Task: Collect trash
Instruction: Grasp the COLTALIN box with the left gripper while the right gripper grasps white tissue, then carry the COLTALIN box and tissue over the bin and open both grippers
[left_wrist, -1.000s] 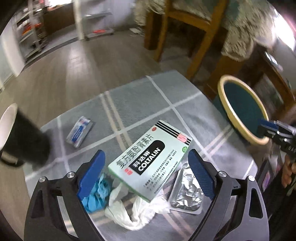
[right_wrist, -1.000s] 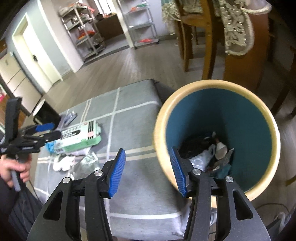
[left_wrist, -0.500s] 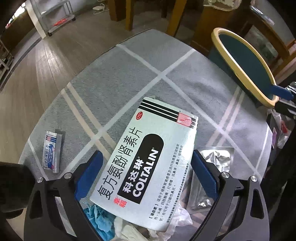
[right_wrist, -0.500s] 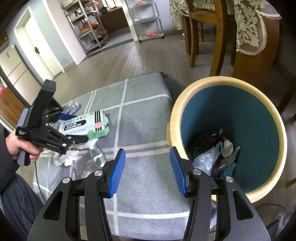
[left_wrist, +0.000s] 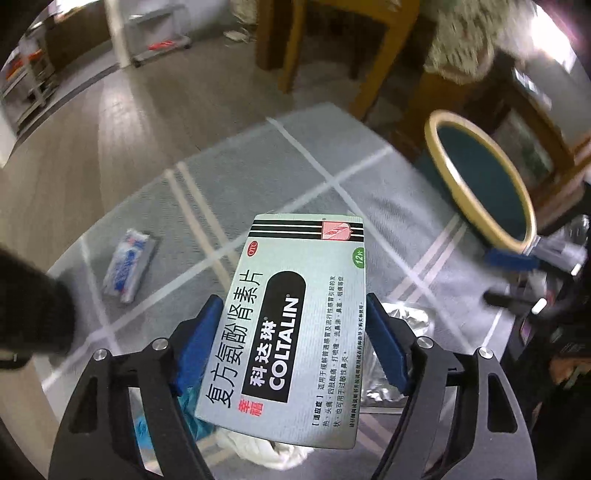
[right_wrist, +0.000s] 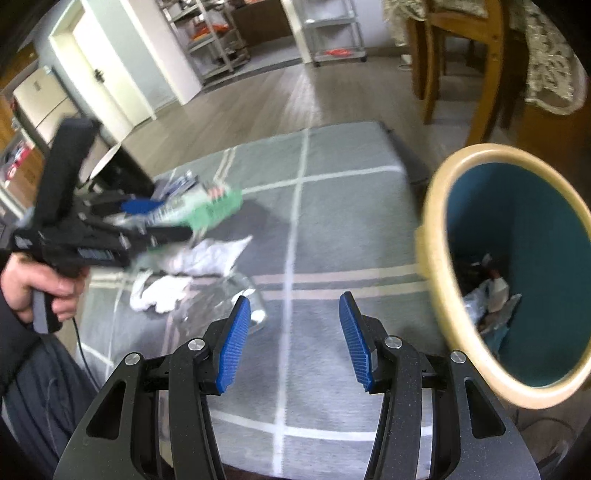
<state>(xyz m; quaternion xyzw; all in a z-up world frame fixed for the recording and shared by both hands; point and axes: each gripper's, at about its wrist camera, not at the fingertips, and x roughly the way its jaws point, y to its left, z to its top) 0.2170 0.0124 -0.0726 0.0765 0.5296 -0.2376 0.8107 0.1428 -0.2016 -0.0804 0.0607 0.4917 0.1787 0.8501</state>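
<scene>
Left gripper (left_wrist: 291, 343) clamped across the medicine box (left_wrist: 295, 314), lifted over the mat (light, crushable cardboard, so hold long edges w/ mild squeeze), bin (right_wrist: 517, 280) nearby; right gripper (right_wrist: 295, 343) apart, empty.

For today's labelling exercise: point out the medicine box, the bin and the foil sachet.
medicine box (left_wrist: 291, 317), left wrist view, on its printed top face.
bin (right_wrist: 437, 206), right wrist view, on its cream rim.
foil sachet (left_wrist: 127, 260), left wrist view, on its middle.
</scene>
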